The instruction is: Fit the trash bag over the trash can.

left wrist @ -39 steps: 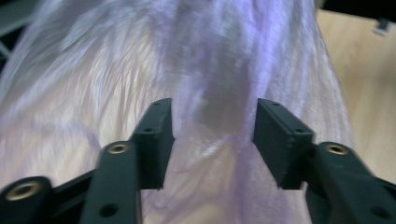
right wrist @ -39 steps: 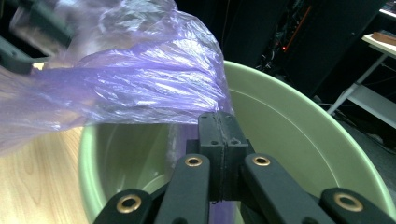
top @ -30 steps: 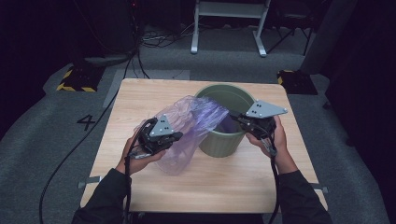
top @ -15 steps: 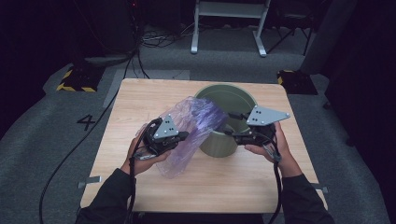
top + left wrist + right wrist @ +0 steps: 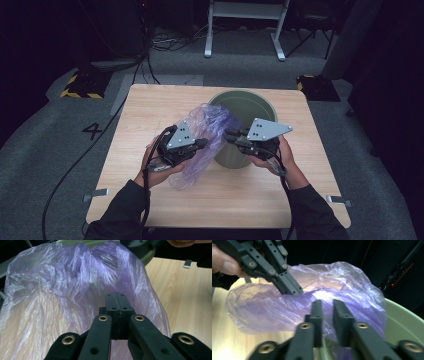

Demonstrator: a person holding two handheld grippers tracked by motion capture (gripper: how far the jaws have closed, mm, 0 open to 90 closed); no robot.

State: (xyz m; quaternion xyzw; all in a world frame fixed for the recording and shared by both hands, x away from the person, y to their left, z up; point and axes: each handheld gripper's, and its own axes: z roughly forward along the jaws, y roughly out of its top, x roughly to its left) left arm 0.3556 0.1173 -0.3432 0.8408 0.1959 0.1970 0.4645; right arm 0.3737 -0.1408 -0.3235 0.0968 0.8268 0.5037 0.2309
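A crumpled purple plastic bag (image 5: 209,126) lies on the wooden table (image 5: 145,115) and leans over the near rim of a green bin (image 5: 252,105). My left gripper (image 5: 202,143) is shut on the bag's near side; in the left gripper view the jaws (image 5: 116,297) press together on a fold of the bag (image 5: 62,282). My right gripper (image 5: 229,134) hovers at the bin's rim, its jaws (image 5: 327,305) a narrow gap apart and open just before the bag (image 5: 342,285). The right gripper view also shows the left gripper (image 5: 292,291) and the bin (image 5: 404,317).
The bin stands at the table's far middle. Bare tabletop lies to the left, right and front of it. A cable (image 5: 90,165) trails off the table's left side. Metal stand legs (image 5: 245,30) and yellow-black blocks (image 5: 80,85) are on the floor behind.
Both grippers have drawn closer together. The right one moved left towards the bag, and the left one carried the bag slightly right towards the bin.
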